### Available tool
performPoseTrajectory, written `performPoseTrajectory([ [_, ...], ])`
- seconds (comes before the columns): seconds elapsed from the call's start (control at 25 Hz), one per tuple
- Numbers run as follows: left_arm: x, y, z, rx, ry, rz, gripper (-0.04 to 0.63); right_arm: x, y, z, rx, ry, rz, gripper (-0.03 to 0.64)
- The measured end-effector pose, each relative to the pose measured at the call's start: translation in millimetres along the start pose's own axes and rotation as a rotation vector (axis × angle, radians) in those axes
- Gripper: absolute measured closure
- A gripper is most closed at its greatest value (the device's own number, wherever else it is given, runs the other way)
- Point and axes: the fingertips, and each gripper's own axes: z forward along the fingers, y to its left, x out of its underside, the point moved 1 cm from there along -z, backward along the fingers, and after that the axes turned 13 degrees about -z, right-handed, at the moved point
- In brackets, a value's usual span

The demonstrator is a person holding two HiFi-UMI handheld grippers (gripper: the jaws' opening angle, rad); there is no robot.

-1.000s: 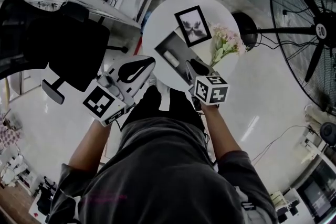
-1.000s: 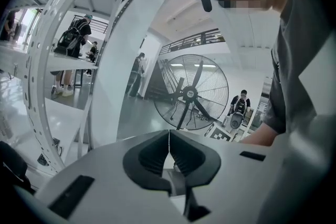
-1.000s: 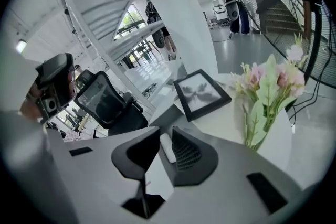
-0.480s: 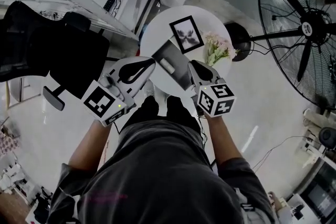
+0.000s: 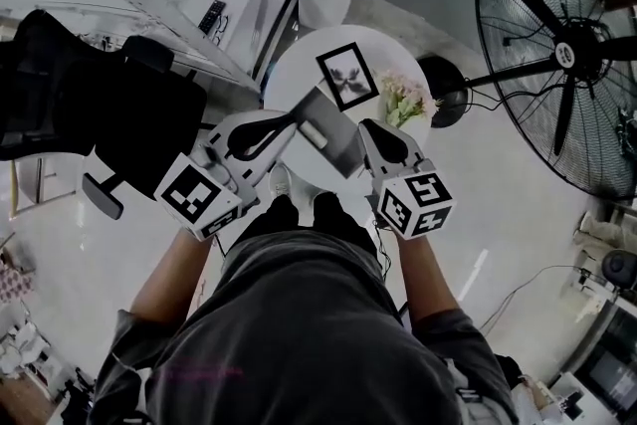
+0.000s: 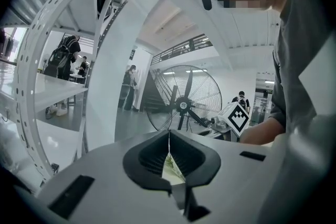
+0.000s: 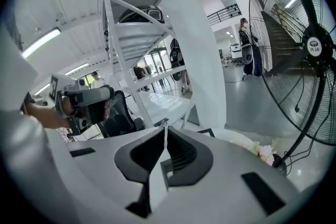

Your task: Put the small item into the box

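Note:
A round white table (image 5: 289, 73) stands far below me. On it lies a dark grey box (image 5: 341, 152) with a small white item (image 5: 315, 132) on its surface. My left gripper (image 5: 292, 118) is held high over the table's left edge, its jaws shut with nothing between them (image 6: 169, 132). My right gripper (image 5: 364, 126) hangs over the box's right end. Its jaws are closing, their tips nearly touch (image 7: 165, 129), and they hold nothing. Both grippers are well above the table and apart from the item.
A black picture frame (image 5: 346, 75) and a bunch of pale pink flowers (image 5: 403, 103) share the table. A large floor fan (image 5: 567, 55) stands to the right, a black office chair (image 5: 129, 114) to the left, and white shelving with a remote (image 5: 211, 15) behind.
The right gripper's jaws have closed and the gripper has drawn back from over the box toward my body. The table now looks smaller and farther. The left gripper has barely moved.

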Motion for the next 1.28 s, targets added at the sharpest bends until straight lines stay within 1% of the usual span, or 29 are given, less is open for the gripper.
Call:
performPoseTrajectory([
  [0.28, -7.6, -7.3, -1.3, 0.016, -0.014, 0.018, 0.574, -26.7, 11.4, -16.5, -0.003, -0.061, -0.065, 0.591],
  [0.56, -12.3, -12.7, -4.0, 0.034, -0.021, 0.028, 0.574, -42.4, 19.4, -25.9, -0.008, -0.099, -0.082, 0.595],
  [0.92, -11.0, -12.7, -7.1, 0.036, -0.005, 0.028, 0.574, -47.2, 22.7, -29.3, -0.012, -0.108, -0.077, 0.597],
  [1.28, -11.2, -12.3, -6.1, 0.036, -0.015, 0.025, 0.574, -44.6, 23.5, -26.2, -0.025, -0.104, -0.071, 0.597],
])
